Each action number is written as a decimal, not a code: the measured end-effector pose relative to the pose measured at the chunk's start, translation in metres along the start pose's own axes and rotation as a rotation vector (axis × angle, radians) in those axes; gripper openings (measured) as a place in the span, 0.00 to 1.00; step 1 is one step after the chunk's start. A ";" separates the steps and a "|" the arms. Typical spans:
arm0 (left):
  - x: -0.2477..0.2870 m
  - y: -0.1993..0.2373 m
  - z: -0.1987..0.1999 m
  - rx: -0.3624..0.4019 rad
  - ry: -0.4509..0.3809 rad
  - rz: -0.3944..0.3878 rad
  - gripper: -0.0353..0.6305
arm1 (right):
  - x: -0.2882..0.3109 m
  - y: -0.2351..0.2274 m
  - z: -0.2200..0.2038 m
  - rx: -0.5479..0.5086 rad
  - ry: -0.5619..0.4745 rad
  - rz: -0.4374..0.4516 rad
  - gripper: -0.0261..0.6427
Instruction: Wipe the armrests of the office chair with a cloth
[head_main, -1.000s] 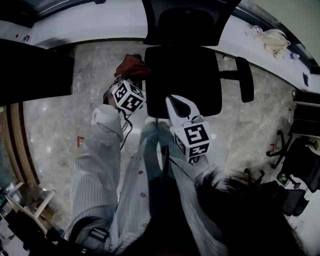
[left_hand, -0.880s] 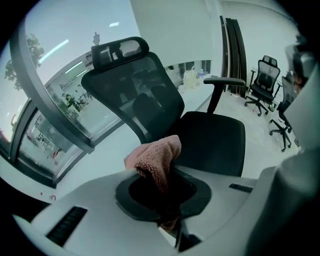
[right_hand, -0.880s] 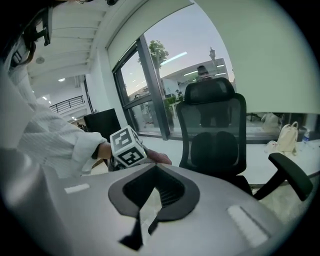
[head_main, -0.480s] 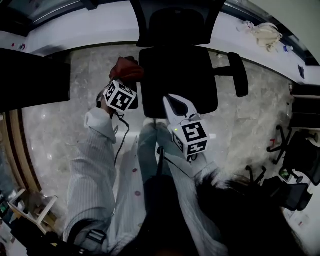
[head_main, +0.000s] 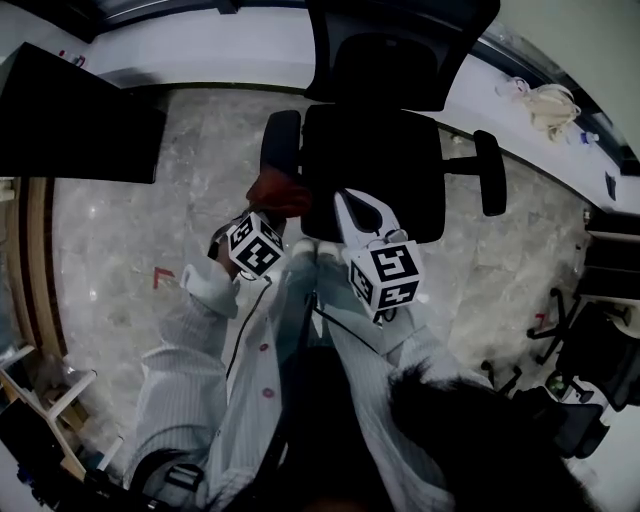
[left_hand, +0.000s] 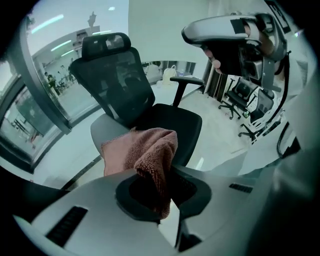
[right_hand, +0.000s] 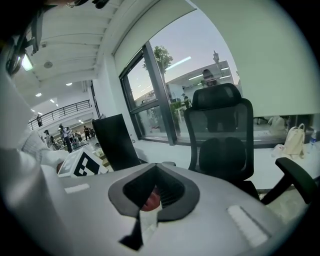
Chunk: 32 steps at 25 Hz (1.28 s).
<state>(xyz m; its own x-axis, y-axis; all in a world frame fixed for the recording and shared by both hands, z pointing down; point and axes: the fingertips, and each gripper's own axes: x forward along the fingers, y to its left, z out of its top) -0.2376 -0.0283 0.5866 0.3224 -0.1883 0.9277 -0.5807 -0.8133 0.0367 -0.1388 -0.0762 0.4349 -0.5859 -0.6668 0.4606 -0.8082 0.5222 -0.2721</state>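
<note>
A black office chair (head_main: 372, 170) stands in front of me on the marble floor. Its left armrest (head_main: 281, 140) has a reddish-brown cloth (head_main: 279, 192) lying on its near end, and my left gripper (head_main: 272, 206) is shut on that cloth. In the left gripper view the cloth (left_hand: 145, 150) bunches between the jaws over the grey-looking armrest pad (left_hand: 102, 135). My right gripper (head_main: 352, 206) hangs over the seat's front edge, shut and holding nothing. The right armrest (head_main: 490, 172) is bare.
A dark desk panel (head_main: 80, 130) juts in at the upper left. More office chairs (head_main: 590, 330) stand at the right. A pale bag (head_main: 550, 85) sits on the window ledge behind the chair. A wooden frame (head_main: 50, 400) is at the lower left.
My left gripper has drawn the cloth back toward me along the left armrest, baring the armrest's far end. The right gripper has stayed over the seat's front.
</note>
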 end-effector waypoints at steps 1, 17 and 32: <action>0.000 0.002 0.000 -0.001 -0.011 0.016 0.10 | 0.001 0.002 -0.001 -0.001 0.005 0.004 0.04; 0.037 0.166 0.093 -0.104 -0.108 0.227 0.10 | 0.000 -0.047 -0.016 0.051 0.048 -0.104 0.04; 0.051 0.169 0.115 -0.067 -0.039 0.201 0.10 | -0.018 -0.066 -0.029 0.090 0.058 -0.141 0.04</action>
<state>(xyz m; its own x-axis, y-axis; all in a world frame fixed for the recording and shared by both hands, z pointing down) -0.2333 -0.2384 0.5973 0.2227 -0.3651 0.9039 -0.6842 -0.7190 -0.1218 -0.0734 -0.0836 0.4693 -0.4643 -0.6968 0.5467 -0.8856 0.3742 -0.2752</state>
